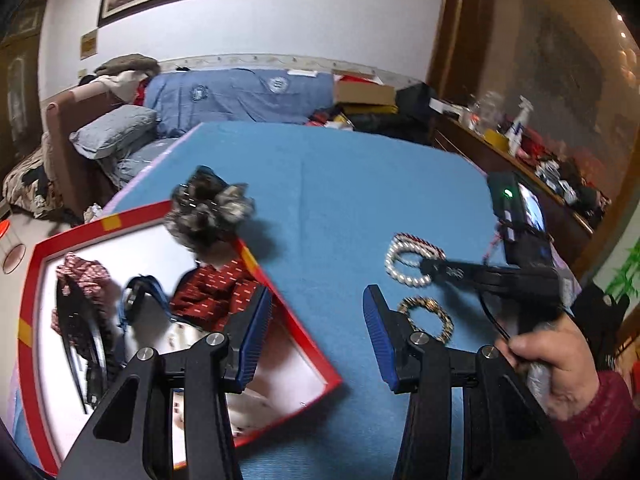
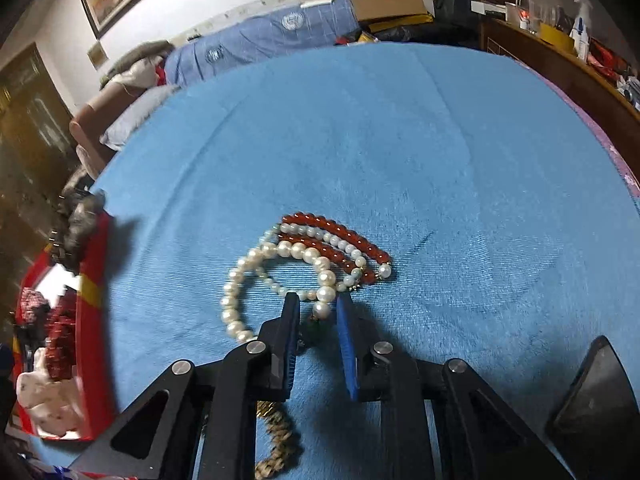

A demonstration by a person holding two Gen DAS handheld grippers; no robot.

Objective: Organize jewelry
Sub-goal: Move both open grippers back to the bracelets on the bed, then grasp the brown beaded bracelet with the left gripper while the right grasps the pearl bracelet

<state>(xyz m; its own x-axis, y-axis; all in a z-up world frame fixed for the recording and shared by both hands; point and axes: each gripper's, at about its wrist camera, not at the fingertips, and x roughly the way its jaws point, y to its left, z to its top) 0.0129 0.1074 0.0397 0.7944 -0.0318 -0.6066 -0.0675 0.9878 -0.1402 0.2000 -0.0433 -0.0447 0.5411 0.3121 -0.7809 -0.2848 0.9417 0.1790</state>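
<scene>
On the left, a red-rimmed box (image 1: 280,300) sits on the blue tabletop (image 1: 340,200), a dark fuzzy scrunchie (image 1: 212,208) perched on its far edge. The left gripper (image 1: 316,336) hovers near the box's right corner, fingers apart, nothing between them. To the right, the right gripper (image 2: 318,320) has its fingers nearly together around the near end of the pearl bracelets (image 2: 320,264); a gold bracelet (image 1: 430,316) lies just nearer.
</scene>
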